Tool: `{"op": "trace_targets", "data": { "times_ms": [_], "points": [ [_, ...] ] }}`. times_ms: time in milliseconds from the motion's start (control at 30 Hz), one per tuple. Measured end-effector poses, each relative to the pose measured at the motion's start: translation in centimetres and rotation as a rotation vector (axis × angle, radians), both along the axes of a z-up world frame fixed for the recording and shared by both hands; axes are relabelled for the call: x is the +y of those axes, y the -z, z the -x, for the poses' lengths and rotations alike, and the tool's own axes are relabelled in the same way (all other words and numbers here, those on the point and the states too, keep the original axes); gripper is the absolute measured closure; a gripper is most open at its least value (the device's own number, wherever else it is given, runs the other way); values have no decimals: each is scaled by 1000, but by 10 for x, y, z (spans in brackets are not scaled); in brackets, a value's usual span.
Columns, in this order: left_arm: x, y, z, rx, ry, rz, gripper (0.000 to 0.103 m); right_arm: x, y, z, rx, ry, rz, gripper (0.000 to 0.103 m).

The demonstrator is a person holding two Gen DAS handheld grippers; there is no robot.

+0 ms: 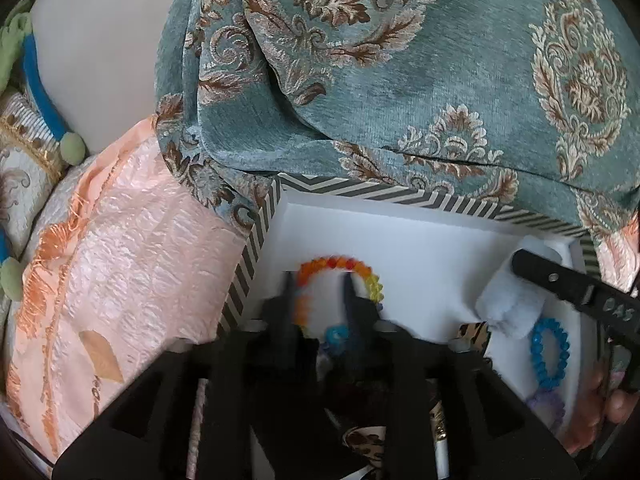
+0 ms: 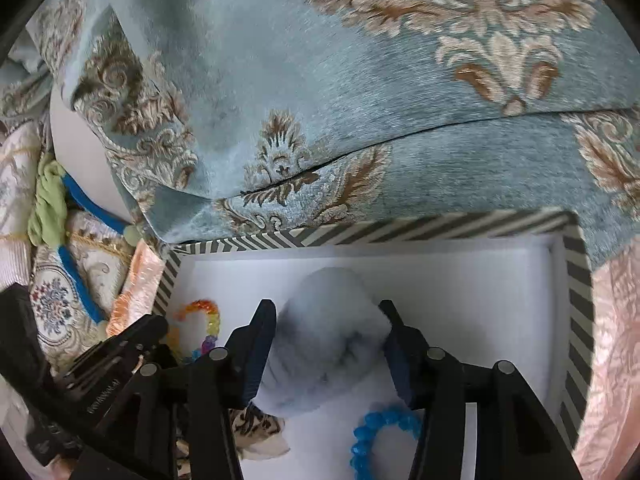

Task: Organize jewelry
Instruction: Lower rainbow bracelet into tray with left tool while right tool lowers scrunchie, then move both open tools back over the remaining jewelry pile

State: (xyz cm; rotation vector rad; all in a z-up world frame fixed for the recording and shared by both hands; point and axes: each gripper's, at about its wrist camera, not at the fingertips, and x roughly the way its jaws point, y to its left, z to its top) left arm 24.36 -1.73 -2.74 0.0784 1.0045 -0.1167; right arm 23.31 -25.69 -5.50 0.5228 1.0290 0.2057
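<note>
Hovering inside a white-lined box with a grey-and-white striped rim (image 2: pixel 440 225), the left tongs (image 1: pixel 318 282) stand apart astride a rainbow beaded elastic bracelet (image 1: pixel 352 266). The right tongs (image 2: pixel 326 322) flank a fluffy pale-blue pompom (image 2: pixel 328 332) — whether the pads press it is unclear. Both items look light and yielding — best pinched mid-body, gently.
</note>
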Motion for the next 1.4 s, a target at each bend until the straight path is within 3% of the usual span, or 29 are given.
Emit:
{"op": "trace_targets", "data": {
  "times_ms": [33,167,300,400,1067,1400],
  "points": [
    [2,-1,2,-1,-3,10,57,-3,-3,4,0,1,1,53],
    [8,-3,9,15,-21,51,57,-13,-12,20,-2,3,-1,53],
    [11,-10,26,4,-18,28,57,-19,-25,39,-16,12,-18,51],
    [12,-16,39,-7,-16,10,57,-17,-37,52,-34,11,6,45],
    [9,-68,144,-145,10,-23,57,33,-94,143,-129,-81,196,42],
    [15,-74,185,-121,22,38,53,32,-110,190,-145,-102,230,41]
  ]
}}
